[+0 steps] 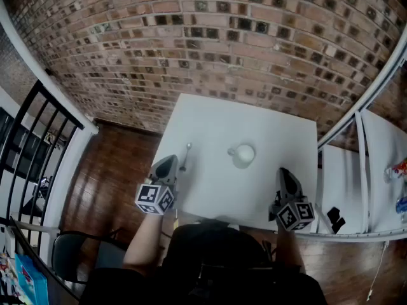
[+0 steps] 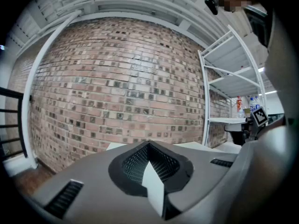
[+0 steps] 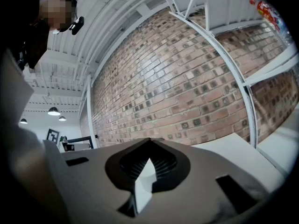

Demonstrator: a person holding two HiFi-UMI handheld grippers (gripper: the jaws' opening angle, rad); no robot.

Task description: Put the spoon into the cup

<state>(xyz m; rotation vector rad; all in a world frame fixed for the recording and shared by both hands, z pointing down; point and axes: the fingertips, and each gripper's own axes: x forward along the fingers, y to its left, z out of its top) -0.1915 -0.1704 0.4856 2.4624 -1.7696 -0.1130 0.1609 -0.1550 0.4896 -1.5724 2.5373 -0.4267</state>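
A small metal spoon (image 1: 186, 156) lies on the white table (image 1: 216, 126), left of a white cup (image 1: 242, 154) that stands upright near the table's middle. My left gripper (image 1: 170, 161) hovers at the table's near left edge, just left of the spoon and apart from it, its jaws shut and empty (image 2: 148, 146). My right gripper (image 1: 284, 172) is held at the near right side, right of the cup, with its jaws together and nothing between them (image 3: 149, 142). Neither gripper view shows the spoon or the cup.
A brick wall (image 1: 210, 37) runs behind the table. A white shelf rack (image 1: 362, 170) stands at the right, with a black object (image 1: 334, 218) on it. At the left are a black railing (image 1: 32, 132) and a chair (image 1: 70, 253) on a wooden floor.
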